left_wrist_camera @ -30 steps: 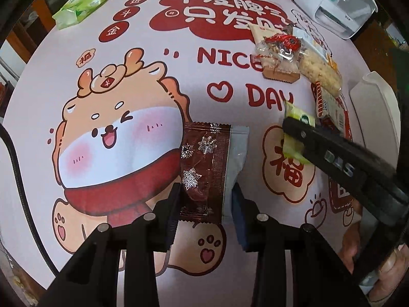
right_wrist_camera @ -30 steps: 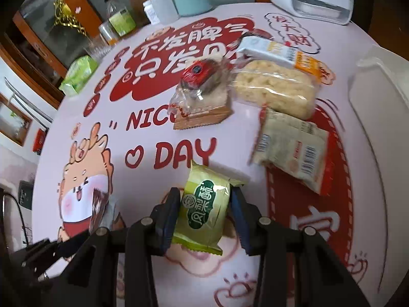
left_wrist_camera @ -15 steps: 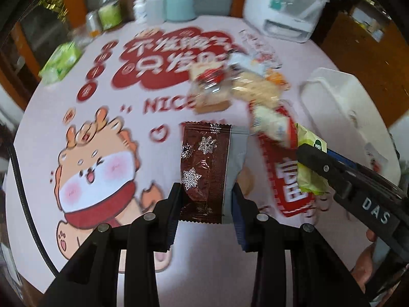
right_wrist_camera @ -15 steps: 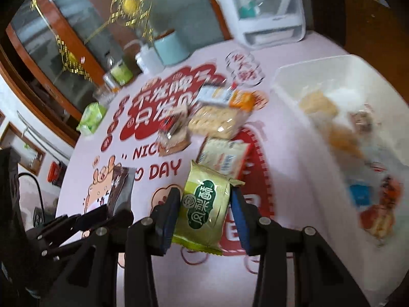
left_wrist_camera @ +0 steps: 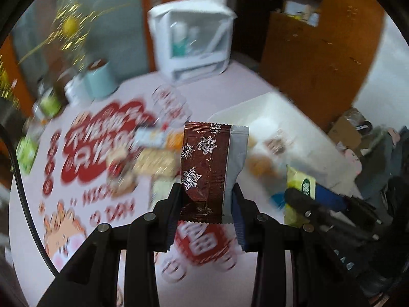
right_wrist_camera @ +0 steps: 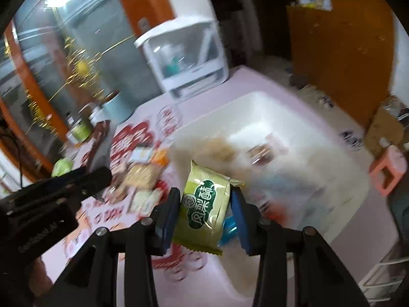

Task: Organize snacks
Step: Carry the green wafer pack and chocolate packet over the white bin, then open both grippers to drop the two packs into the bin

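My left gripper (left_wrist_camera: 206,199) is shut on a brown snack packet with white snowflakes (left_wrist_camera: 204,171) and holds it upright above the table. My right gripper (right_wrist_camera: 204,204) is shut on a green snack packet (right_wrist_camera: 205,204) and holds it over the near edge of the white bin (right_wrist_camera: 294,117). The bin holds several snacks and also shows in the left wrist view (left_wrist_camera: 265,112). The right gripper with the green packet (left_wrist_camera: 300,184) shows at the right of the left wrist view. The left gripper's body (right_wrist_camera: 51,194) shows at the left of the right wrist view.
Several loose snack packets (left_wrist_camera: 153,161) lie on the pink printed tablecloth (left_wrist_camera: 102,204) left of the bin. A white lidded box (left_wrist_camera: 194,41) and a light blue cup (left_wrist_camera: 101,81) stand at the table's far side. A pink stool (right_wrist_camera: 391,168) stands on the floor.
Both grippers have lifted and swung right toward the white bin, each still holding its packet. The bin now fills more of both views, which are motion-blurred.
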Available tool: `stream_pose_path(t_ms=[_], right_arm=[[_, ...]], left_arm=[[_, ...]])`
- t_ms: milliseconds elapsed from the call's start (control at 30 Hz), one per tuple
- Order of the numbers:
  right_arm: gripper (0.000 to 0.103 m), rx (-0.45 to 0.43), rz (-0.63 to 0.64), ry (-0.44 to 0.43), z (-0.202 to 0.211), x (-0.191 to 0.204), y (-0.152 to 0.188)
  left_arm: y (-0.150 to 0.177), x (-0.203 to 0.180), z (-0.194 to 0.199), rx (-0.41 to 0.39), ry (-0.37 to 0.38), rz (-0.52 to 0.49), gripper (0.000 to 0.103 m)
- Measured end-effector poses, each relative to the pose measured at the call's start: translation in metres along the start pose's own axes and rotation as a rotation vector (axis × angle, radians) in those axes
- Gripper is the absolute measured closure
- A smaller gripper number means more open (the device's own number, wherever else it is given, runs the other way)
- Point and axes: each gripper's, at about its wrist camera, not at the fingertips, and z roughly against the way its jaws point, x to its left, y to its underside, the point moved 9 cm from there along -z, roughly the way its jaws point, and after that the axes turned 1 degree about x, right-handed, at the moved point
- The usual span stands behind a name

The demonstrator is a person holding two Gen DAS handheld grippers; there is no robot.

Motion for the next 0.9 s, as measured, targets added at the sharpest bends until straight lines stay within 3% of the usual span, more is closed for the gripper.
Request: stream_pose_path(t_ms=[267, 500, 533, 600, 633, 900], right_arm=[[0.061, -0.108, -0.088, 0.212, 0.001, -0.068, -0.054], [0.059, -0.016, -0.117, 0.296, -0.044, -0.101, -0.046], [0.057, -0.005, -0.131, 0.293, -0.048, -0.104, -0.041], [0.043, 0.018, -0.151, 0.281, -0.054, -0.107, -0.034], [0.041, 0.024, -0.154, 0.279, -0.056, -0.109, -0.031], [0.041, 0.053, -0.144, 0.27, -0.061, -0.105, -0.015]], left_arm=[[-0.077, -0.069, -0.02, -0.081, 0.026, -0.137, 0.067], [-0.107, -0.104, -0.077, -0.046, -0.047, -0.233, 0.066], [-0.106, -0.108, -0.085, -0.035, -0.05, -0.248, 0.063], [-0.102, -0.115, -0.103, 0.008, -0.047, -0.277, 0.024], [-0.099, -0.115, -0.111, 0.027, -0.041, -0.284, 0.002], [-0.074, -0.102, -0.135, 0.103, -0.031, -0.252, 0.001]])
